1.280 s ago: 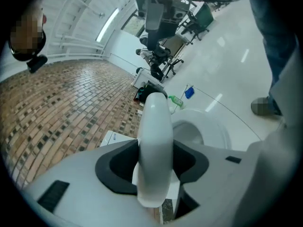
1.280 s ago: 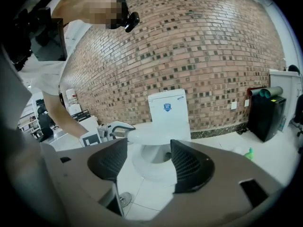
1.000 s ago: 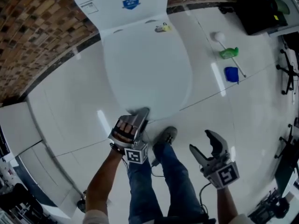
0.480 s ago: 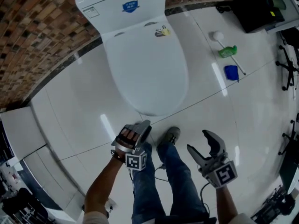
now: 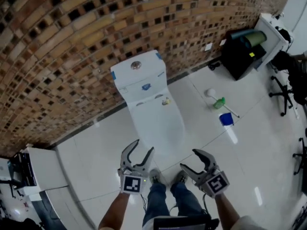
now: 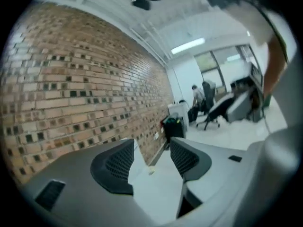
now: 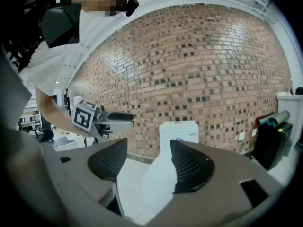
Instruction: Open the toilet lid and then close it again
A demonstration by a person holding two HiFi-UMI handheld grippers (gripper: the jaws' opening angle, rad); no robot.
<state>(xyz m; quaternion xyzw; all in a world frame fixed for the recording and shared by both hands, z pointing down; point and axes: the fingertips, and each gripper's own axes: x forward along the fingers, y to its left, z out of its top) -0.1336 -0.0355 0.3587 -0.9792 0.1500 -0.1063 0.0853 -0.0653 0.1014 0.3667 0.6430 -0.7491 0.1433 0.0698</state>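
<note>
White toilet lid [image 5: 160, 120] down, closed, against brick wall.

Left gripper [image 5: 144, 147] off the toilet lid [image 5: 160, 121], raised, fingers [image 6: 118, 162] just opening (empty), right gripper [image 5: 189, 159] raised too

Smooth glossy toilet lid [image 5: 162, 124]; rough matt brick wall [image 5: 72, 42]; glossy floor tiles [image 5: 268, 152].

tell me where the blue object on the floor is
Head view: the blue object sits right of the toilet, just beside the green item.
</note>
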